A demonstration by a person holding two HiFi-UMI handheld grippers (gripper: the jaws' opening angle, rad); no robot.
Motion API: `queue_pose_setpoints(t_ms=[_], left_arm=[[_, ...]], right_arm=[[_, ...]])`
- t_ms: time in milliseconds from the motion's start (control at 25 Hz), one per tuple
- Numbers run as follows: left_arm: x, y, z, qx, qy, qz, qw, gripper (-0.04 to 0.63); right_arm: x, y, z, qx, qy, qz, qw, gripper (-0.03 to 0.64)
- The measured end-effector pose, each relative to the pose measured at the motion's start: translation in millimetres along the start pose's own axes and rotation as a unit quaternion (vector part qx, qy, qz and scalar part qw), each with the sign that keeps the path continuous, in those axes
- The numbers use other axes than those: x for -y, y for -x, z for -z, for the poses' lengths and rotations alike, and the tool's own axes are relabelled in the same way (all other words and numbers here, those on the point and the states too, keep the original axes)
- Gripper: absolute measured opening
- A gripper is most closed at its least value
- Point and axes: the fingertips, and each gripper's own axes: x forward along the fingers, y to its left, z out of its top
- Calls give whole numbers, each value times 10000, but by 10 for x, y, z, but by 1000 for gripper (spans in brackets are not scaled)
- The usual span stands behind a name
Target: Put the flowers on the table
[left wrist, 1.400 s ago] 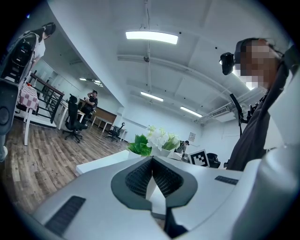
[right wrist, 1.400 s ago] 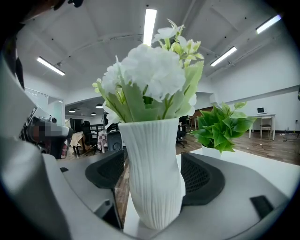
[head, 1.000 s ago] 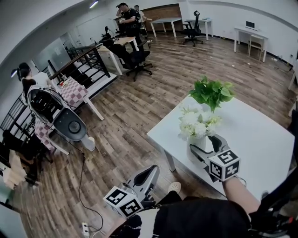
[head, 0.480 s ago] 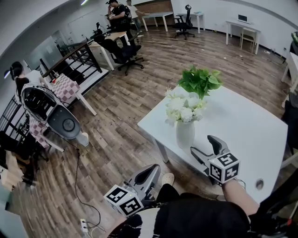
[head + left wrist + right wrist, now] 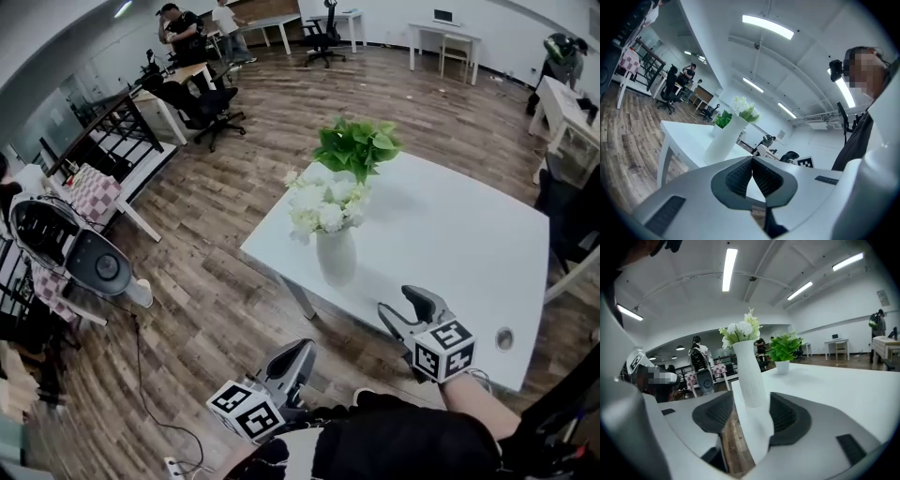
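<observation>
Keep the right gripper (image 5: 396, 300), empty with jaws apart and just narrowing, and the shut, empty left gripper (image 5: 302, 349) clear of the white ribbed vase of white flowers (image 5: 336, 253) standing upright on the white table (image 5: 459, 234).

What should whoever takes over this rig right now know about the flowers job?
Left gripper: shut, empty, off the table.
Right gripper: open, its jaws have just been closing, nothing between them, apart from the vase.
Vase of flowers: upright on the white table, near its corner, in front of a potted plant.
Done: flowers are placed.
Left: nothing visible for this job.
</observation>
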Motion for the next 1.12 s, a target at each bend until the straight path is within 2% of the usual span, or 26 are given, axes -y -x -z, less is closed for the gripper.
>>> queue_pose_setpoints(t_ms=[40,80,160,280,480,800,920,1120], left_arm=[[14,7,31,-32,90,91,9999,11],[27,23,49,-55,133,178,9997,11],[41,83,36,-63,114,320,9994,11],[29,277,-29,-47,80,464,9989,11],[-155,933,-42,-177,98,535,9984,11],[-433,1885,-89,-366,-63,766,9964,11],[-435,2110,-82,-456,-79,916,9947,11],[-391,2315,-27,-521,-49,1080,9928,11]], right_arm=[[-11,95,20,45,42,129,9999,194],[-32,181,29,106,66,241,9996,136],[-102,299,11,227,32,413,9989,126],[-258,322,50,233,-1,651,9976,62],[-787,351,196,176,-284,1149,9928,52],[-1495,650,698,339,-1344,1938,9712,16],[-1745,745,732,430,-1369,2102,9671,15],[-2066,833,816,338,-1198,2116,9694,15]])
